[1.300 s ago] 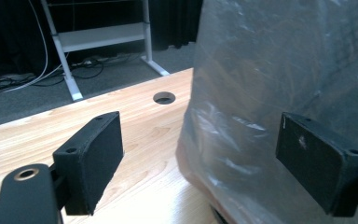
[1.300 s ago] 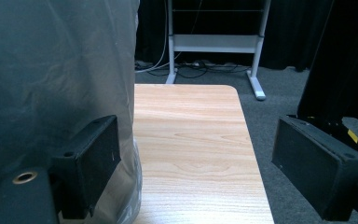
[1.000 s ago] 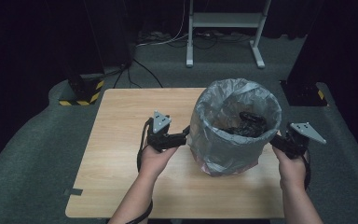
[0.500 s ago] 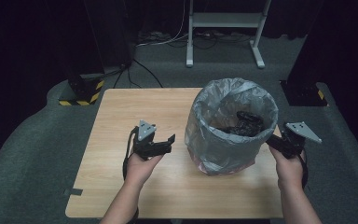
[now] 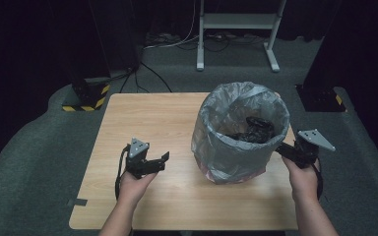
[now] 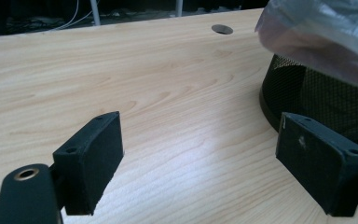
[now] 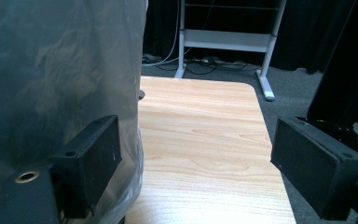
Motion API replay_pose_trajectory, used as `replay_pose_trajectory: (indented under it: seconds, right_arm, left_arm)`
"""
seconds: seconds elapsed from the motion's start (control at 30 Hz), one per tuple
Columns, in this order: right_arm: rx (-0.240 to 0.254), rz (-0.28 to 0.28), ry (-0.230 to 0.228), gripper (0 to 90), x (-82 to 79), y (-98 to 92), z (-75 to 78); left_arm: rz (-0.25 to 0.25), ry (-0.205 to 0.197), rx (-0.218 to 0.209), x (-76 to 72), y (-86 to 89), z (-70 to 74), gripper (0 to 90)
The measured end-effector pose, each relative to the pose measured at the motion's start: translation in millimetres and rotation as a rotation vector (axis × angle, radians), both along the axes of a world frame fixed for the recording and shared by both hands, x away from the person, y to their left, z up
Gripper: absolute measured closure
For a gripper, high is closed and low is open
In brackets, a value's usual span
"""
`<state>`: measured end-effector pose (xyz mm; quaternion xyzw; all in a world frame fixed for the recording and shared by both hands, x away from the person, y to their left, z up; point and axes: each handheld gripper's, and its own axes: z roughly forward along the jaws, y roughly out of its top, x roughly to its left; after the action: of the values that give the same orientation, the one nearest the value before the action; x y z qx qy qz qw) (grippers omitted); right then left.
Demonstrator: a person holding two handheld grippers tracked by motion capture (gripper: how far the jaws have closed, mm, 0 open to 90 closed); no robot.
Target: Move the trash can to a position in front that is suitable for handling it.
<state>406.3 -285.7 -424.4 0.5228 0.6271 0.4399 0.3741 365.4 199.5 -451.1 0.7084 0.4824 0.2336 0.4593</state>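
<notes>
A black mesh bin lined with a grey plastic bag stands on the right half of the wooden table. My left gripper hovers low over the table to the left of the bin, apart from it, its jaws open and empty. In the left gripper view my left gripper looks across bare wood, with the bin's mesh wall and the bag's overhang at the right. My right gripper sits by the bin's right side, open. In the right gripper view my right gripper has the bag beside one jaw.
Dark crumpled stuff lies inside the bag. A round cable hole is in the tabletop beyond the bin. A white metal stand and a yellow-and-black striped base are on the floor behind the table.
My left gripper has drawn back from the bin's left side, going left, nearer and lower over the table. The right gripper and the bin have stayed put.
</notes>
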Motion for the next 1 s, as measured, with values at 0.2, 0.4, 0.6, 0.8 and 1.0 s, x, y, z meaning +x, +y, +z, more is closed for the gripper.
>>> replay_pose_trajectory:
  seconds: [0.2, 0.4, 0.6, 0.8, 1.0]
  right_arm:
    - [-0.019, 0.022, -0.006, 15.5, -11.7, 2.9, -3.8]
    - [-0.039, 0.039, -0.003, 14.2, -28.1, 0.5, -11.0]
    - [0.018, 0.052, -0.072, 14.2, -50.9, -3.8, 0.3]
    - [0.037, 0.065, -0.149, 14.2, -57.1, 0.9, 16.8]
    - [0.055, 0.088, -0.205, 14.2, -64.6, -0.3, 31.4]
  left_arm:
    - [-0.013, 0.015, -0.016, -4.5, 5.6, -11.7, 15.0]
    - [-0.046, 0.025, 0.006, -2.5, 3.5, -20.3, 14.8]
    - [-0.074, -0.003, -0.047, -5.4, -1.0, -13.6, 14.8]
    - [-0.098, -0.109, -0.058, -12.1, -10.2, 6.6, 14.9]
    - [-0.113, -0.152, -0.099, -22.3, -22.0, 24.3, 14.8]
